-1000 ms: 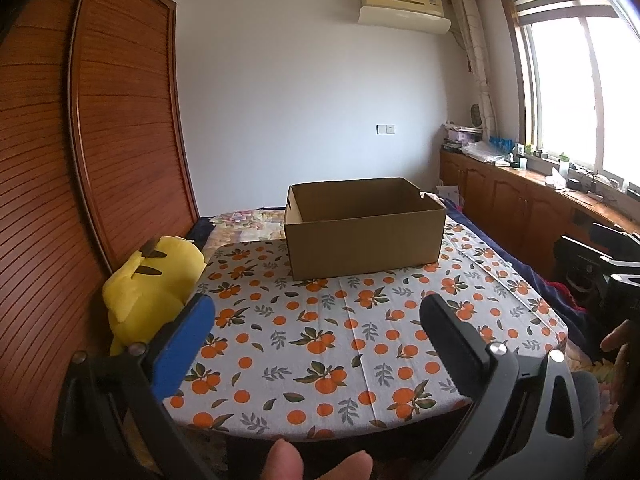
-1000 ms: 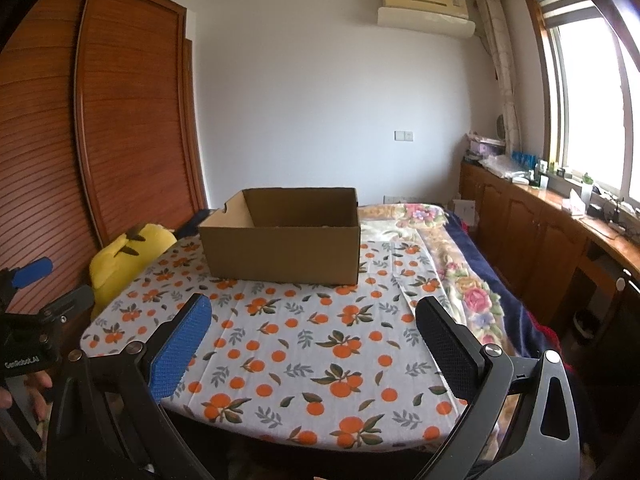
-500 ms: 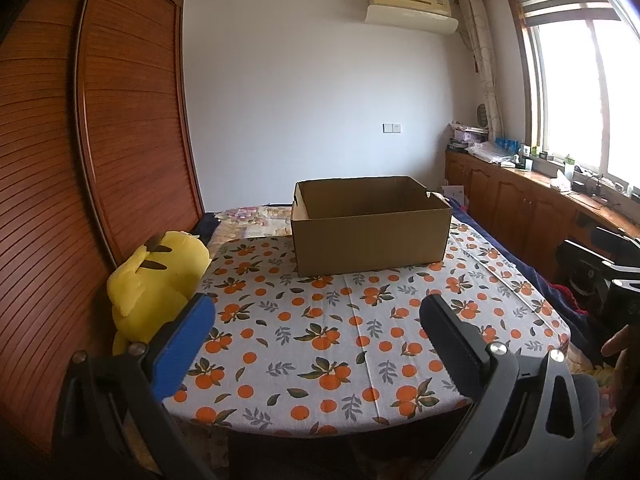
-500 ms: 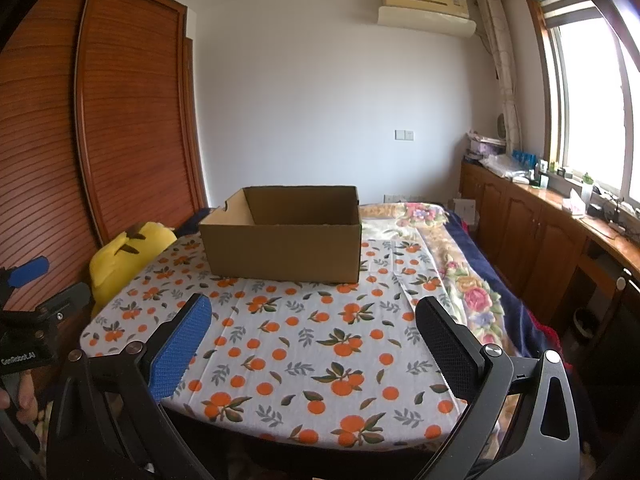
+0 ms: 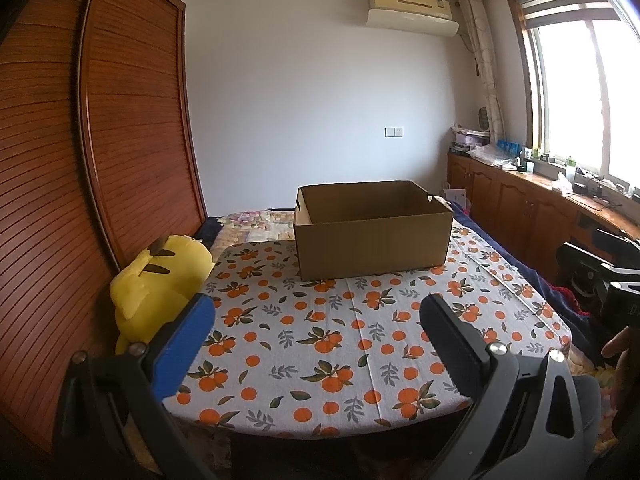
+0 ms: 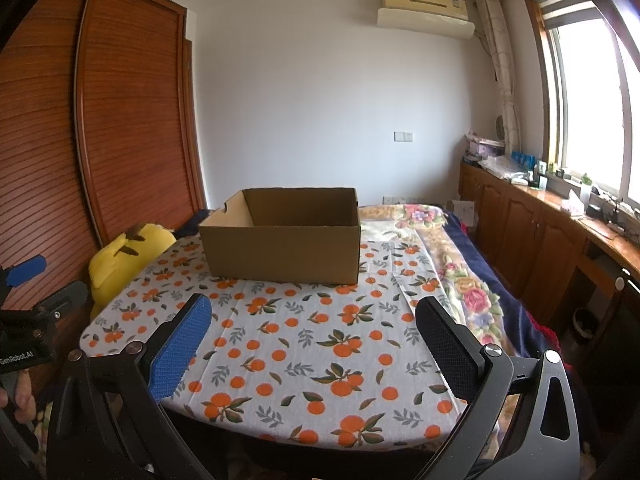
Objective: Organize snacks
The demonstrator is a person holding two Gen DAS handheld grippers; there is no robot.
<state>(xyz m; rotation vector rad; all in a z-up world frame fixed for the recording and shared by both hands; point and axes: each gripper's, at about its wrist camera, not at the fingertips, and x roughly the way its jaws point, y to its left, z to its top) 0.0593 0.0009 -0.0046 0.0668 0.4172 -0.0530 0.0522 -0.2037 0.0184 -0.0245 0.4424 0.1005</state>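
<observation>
An open brown cardboard box (image 5: 372, 236) (image 6: 282, 248) stands at the far side of a table covered with an orange-print cloth (image 5: 340, 332) (image 6: 304, 332). I cannot see inside the box, and no snacks show in either view. My left gripper (image 5: 316, 312) hovers open above the table's near edge, nothing between its fingers. My right gripper (image 6: 312, 310) is likewise open and holds nothing, short of the box. The left gripper (image 6: 24, 276) also shows at the left edge of the right wrist view.
A yellow plush toy (image 5: 160, 280) (image 6: 120, 256) leans against the wooden wardrobe (image 5: 100, 160) left of the table. Behind and right of the table lies a bed with a floral cover (image 6: 448, 264). Wooden cabinets (image 5: 520, 208) run under the window on the right.
Both views have shifted slightly: the left gripper drew back and turned a little, so the box sits a bit more central. A fingertip at the bottom of the left view has gone from sight.
</observation>
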